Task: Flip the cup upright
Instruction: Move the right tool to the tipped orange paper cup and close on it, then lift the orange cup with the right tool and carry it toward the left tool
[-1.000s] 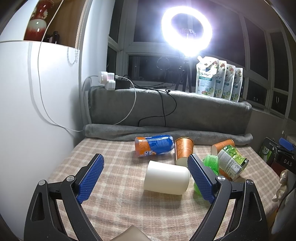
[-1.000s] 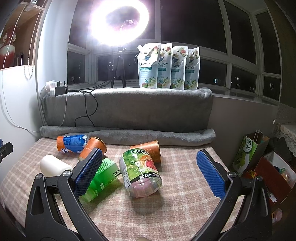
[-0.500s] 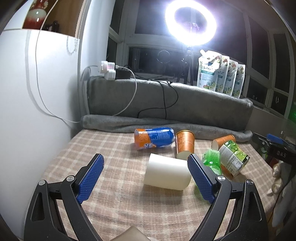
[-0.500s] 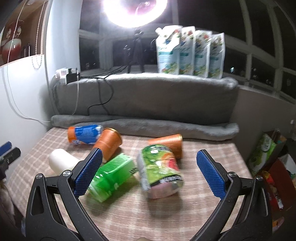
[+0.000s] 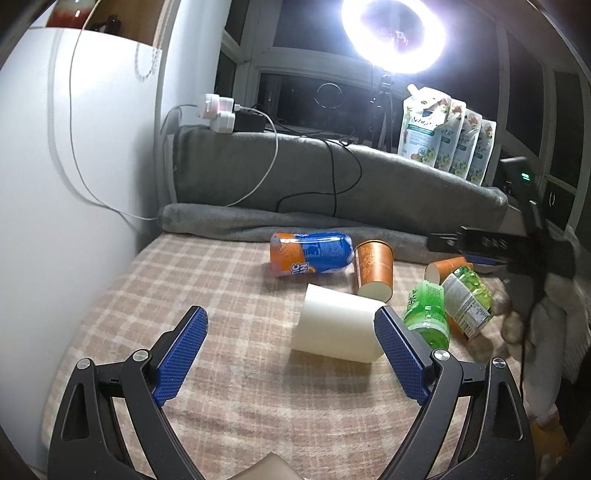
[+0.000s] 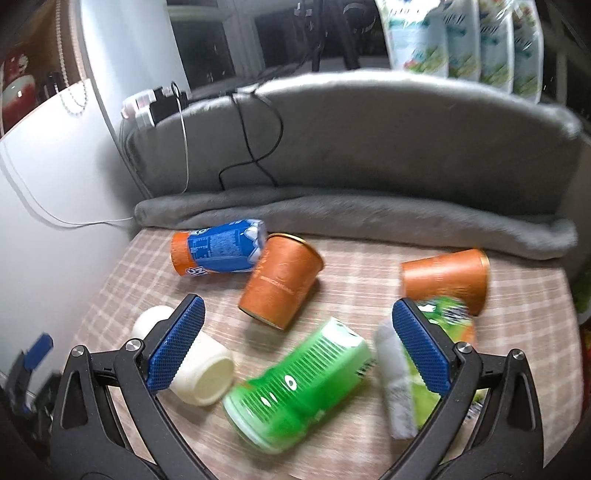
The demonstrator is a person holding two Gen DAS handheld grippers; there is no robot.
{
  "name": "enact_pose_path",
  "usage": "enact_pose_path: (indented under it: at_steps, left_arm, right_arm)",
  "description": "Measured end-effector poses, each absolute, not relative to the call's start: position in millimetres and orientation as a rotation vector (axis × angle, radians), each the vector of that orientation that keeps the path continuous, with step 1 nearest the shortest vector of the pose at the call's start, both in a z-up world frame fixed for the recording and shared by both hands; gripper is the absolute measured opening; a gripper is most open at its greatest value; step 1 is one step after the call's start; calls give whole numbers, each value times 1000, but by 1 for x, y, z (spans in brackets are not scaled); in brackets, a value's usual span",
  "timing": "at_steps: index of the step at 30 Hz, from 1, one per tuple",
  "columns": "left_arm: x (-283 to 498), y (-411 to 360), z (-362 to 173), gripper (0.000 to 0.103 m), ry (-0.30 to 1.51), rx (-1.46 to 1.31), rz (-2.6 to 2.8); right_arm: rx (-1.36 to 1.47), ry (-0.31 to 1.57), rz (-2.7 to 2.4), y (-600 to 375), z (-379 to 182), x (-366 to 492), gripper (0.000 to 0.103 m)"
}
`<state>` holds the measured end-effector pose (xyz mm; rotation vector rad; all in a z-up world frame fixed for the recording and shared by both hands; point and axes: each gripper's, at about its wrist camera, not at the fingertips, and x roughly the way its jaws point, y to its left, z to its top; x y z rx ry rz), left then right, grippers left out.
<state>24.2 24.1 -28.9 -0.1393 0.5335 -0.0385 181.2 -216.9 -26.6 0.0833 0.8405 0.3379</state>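
1. While both claws hang over the checked tablecloth (image 5: 229,295), the left gripper (image 5: 291,343) stands with its blue-padded jaws spread wide and nothing between them.
2. Just beyond its right pad, the white cup (image 5: 338,326) lies on its side on the cloth, wide mouth toward the left of that view; the pad sits in front of the cup's narrow end, and contact cannot be judged.
3. Seen from the right wrist, the right gripper (image 6: 295,341) is likewise spread wide and grips nothing; the white cup (image 6: 201,373) lies behind its left finger, open mouth facing the camera.
4. Between the right gripper's fingers lies a green bottle (image 6: 299,384) on its side, blurred; a green-labelled pouch (image 6: 402,373) lies partly behind the right finger.
5. Farther back, an orange paper cup (image 6: 280,280) lies tipped on its side near the middle of the cloth, its rim beside a blue-and-orange can (image 6: 218,253) that also lies flat.
6. A second orange cup (image 6: 445,282) lies on its side toward the right, well apart from the first.
7. Behind the cloth, a grey blanket (image 5: 369,184) is draped over the ledge, with cables (image 5: 332,173) trailing across it.
8. Farthest off, refill pouches (image 5: 443,136) stand on the ledge under a glaring ring light (image 5: 393,35).
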Motion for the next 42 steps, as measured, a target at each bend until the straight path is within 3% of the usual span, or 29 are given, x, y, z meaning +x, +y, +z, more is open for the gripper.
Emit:
enact_pose_path:
  at_steps: [5, 11, 18, 23, 25, 26, 34, 42]
  left_arm:
    - [25, 29, -32, 92, 547, -154, -44]
    - [29, 36, -38, 92, 595, -200, -51]
    - [30, 45, -42, 92, 619, -226, -46]
    - [31, 51, -44, 92, 620, -239, -41]
    - [31, 52, -44, 92, 621, -242, -40]
    - [32, 53, -44, 92, 621, -244, -40]
    - [29, 56, -43, 92, 610, -245, -31]
    - [22, 53, -36, 92, 590, -233, -26]
  right_arm:
    - [152, 960, 364, -206, -41, 214, 102]
    - [220, 1091, 364, -192, -60, 251, 94]
    - [192, 1190, 319, -173, -81, 280, 85]
    - [170, 1240, 301, -167, -92, 293, 85]
    - [168, 1260, 300, -164, -96, 298, 80]
    - [168, 1271, 300, -164, -98, 300, 71]
    - [176, 1247, 300, -162, -95, 300, 70]
    - [205, 1149, 362, -183, -55, 275, 70]
